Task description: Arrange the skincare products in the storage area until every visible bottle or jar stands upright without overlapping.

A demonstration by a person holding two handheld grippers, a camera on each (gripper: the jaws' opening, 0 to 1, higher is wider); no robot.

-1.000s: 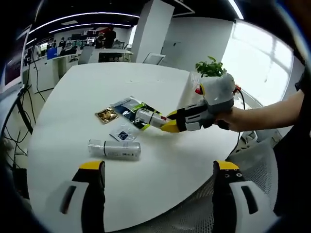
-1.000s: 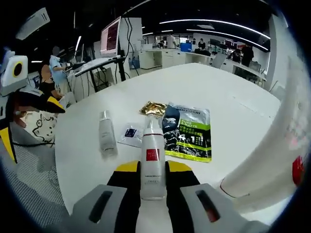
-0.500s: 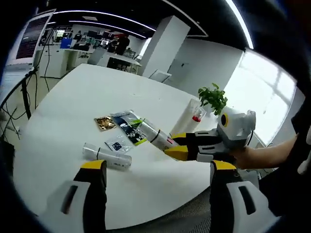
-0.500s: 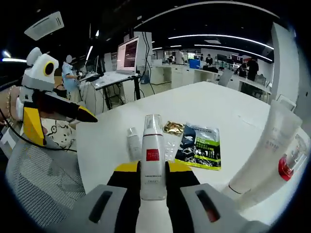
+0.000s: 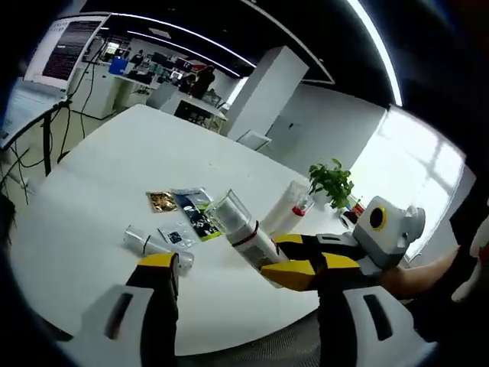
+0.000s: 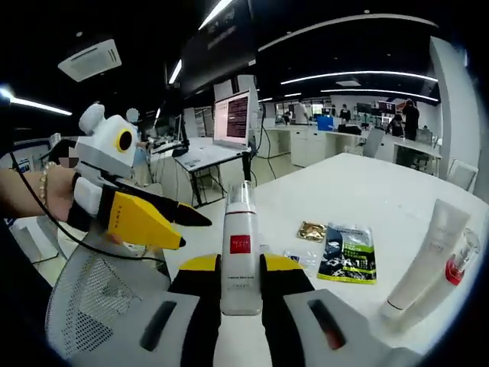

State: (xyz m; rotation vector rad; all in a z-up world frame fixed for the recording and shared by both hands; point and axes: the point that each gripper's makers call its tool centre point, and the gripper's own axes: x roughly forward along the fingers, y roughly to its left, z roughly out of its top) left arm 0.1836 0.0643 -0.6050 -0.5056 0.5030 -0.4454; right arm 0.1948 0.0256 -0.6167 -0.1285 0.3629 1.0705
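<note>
My right gripper [image 6: 240, 264] is shut on a white bottle with a red label [image 6: 240, 252], held in the air above the white table [image 6: 382, 191]. In the left gripper view the same bottle [image 5: 238, 228] slants up and left from the right gripper [image 5: 263, 256]. My left gripper [image 5: 244, 264] stands open with nothing in it, just in front of that bottle; it appears as a white and yellow gripper [image 6: 164, 222] in a hand. A second white bottle [image 5: 149, 243] lies on its side on the table. A white tube [image 6: 428, 252] and a small red-capped bottle [image 6: 457, 267] stand upright.
A dark green packet [image 6: 348, 252], a gold sachet [image 6: 311, 229] and a small clear sachet [image 5: 177, 237] lie flat on the table. A potted plant [image 5: 330, 183] stands behind the tube. A mesh chair [image 6: 99, 306] is at the table's near edge. Desks and monitors are beyond.
The right gripper has lifted the red-label bottle off the table and carried it toward the left gripper. Both cameras rose and tilted back. The lying bottle has not moved.
</note>
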